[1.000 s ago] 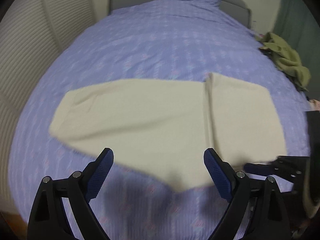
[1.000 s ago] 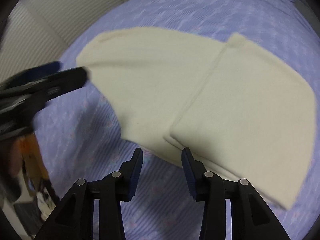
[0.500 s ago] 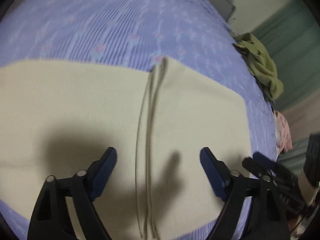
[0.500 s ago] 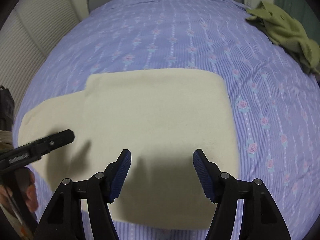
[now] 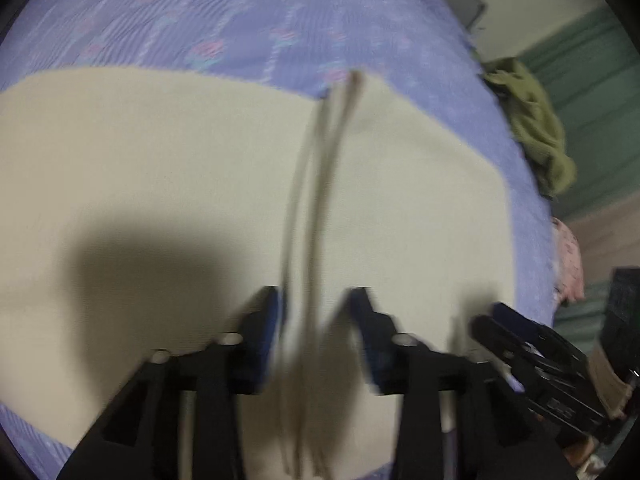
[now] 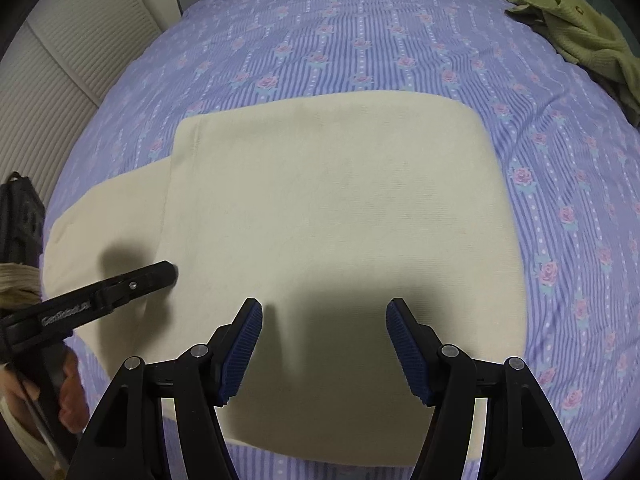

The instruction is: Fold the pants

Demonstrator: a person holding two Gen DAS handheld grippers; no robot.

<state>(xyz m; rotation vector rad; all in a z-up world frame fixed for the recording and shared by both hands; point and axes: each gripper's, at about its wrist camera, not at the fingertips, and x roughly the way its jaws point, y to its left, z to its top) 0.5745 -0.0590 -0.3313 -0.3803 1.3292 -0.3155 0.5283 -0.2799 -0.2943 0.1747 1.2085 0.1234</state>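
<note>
**Pants partly folded, another fold to go**

The cream knit pants (image 6: 320, 216) lie flat on the purple floral bed (image 6: 400, 40), one end folded over. The left tool (image 5: 316, 320) narrows around the fold's edge at 12 o'clock; the right tool (image 6: 324, 340) hovers released. Remaining: folding the uncovered portion at 9 o'clock.

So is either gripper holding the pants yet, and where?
Nothing is held. The left gripper, partly open, straddles the folded edge of the pants; the right gripper is wide open above them.

The left tool (image 5: 316, 320), blurred, straddles the layered edge of the cream fabric pants (image 5: 160, 168) on the purple floral bedsheet (image 5: 200, 12). A crumpled olive-green garment (image 5: 536, 128) lies beyond, right.
</note>
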